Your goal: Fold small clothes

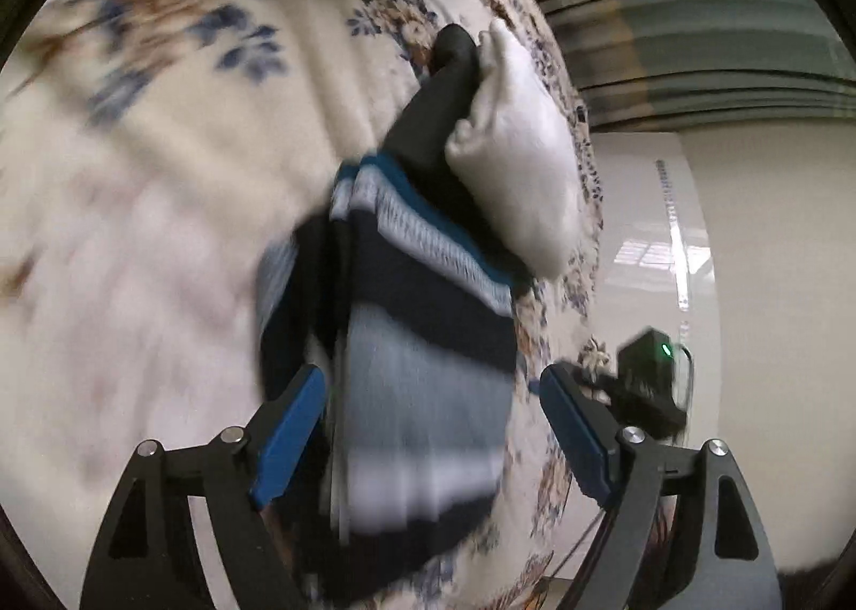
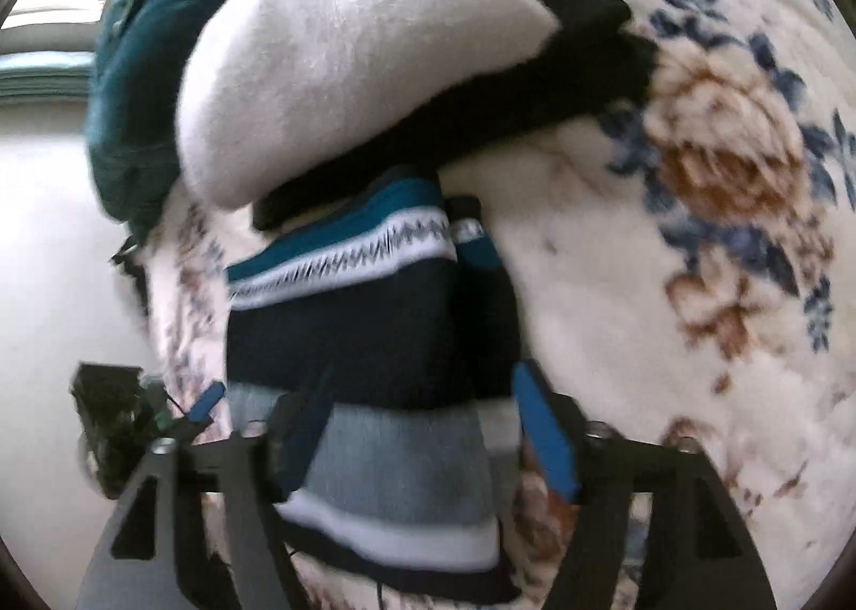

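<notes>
on the floral blanket (image 1: 160,192), near its edge beside the pale floor (image 1: 652,246), the striped knit garment (image 1: 422,342) is lying folded, with a white folded piece (image 1: 513,155) and a black piece (image 1: 428,117) just beyond it and touching its far end.

handling, as a judgement: the garment is reading as light, soft and limp, with a ribbed knit that is unlikely to be slipping between the pads; layers are likely to be sliding over one another if only the top layer is pinched. the safest hold is appearing to be at the near corners of the hem, through all layers at once.

appearance: bands are running across it in teal, white with a dark zigzag, navy, pale grey-blue, white and navy again. edges are blurring in both views, so the fold count is not determinable.

the left gripper (image 1: 433,428) is standing wide apart, the garment lying between its blue pads without being pressed. the right gripper (image 2: 417,433) is likewise standing wide, straddling the near grey band (image 2: 396,455), gripping nothing.
</notes>
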Action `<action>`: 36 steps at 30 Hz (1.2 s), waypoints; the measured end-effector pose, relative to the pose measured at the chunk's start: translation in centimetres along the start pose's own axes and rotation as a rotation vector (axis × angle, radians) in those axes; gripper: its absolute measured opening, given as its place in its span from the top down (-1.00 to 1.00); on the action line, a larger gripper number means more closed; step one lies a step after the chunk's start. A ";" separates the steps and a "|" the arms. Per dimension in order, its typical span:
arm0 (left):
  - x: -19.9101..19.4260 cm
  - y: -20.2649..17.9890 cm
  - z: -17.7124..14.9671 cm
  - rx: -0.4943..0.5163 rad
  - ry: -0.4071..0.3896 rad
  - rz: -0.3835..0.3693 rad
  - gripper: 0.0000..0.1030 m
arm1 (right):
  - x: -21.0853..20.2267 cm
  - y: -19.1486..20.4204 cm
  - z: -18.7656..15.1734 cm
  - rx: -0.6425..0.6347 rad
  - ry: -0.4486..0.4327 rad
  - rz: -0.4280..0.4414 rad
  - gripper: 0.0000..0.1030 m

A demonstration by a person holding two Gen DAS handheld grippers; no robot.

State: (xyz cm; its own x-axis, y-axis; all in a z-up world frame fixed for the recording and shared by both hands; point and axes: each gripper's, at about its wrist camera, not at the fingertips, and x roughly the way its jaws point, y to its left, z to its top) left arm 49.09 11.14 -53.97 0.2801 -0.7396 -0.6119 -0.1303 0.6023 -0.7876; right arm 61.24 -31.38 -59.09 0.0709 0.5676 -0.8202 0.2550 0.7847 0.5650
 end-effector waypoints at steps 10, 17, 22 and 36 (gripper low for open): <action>3.3 3.9 -15.3 -0.300 -0.008 -0.088 -0.59 | 4.4 -3.8 0.0 -0.069 0.251 0.102 -0.81; 9.7 7.0 -12.6 -0.494 -0.216 -0.156 -0.59 | 11.8 -3.0 3.0 -0.028 0.303 0.276 -1.00; 8.1 5.5 -11.7 -0.434 -0.274 -0.126 -0.04 | 13.5 -1.0 3.5 -0.037 0.261 0.365 -0.78; 2.0 5.1 -3.0 -0.159 -0.026 -0.065 0.02 | 4.2 1.3 -15.2 0.172 -0.049 0.320 0.49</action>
State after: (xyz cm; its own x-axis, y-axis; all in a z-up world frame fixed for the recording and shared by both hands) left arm 46.12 11.83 -59.39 0.3170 -0.7663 -0.5588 -0.2596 0.4966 -0.8283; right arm 47.26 -24.21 -60.41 0.2180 0.7620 -0.6098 0.3706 0.5133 0.7740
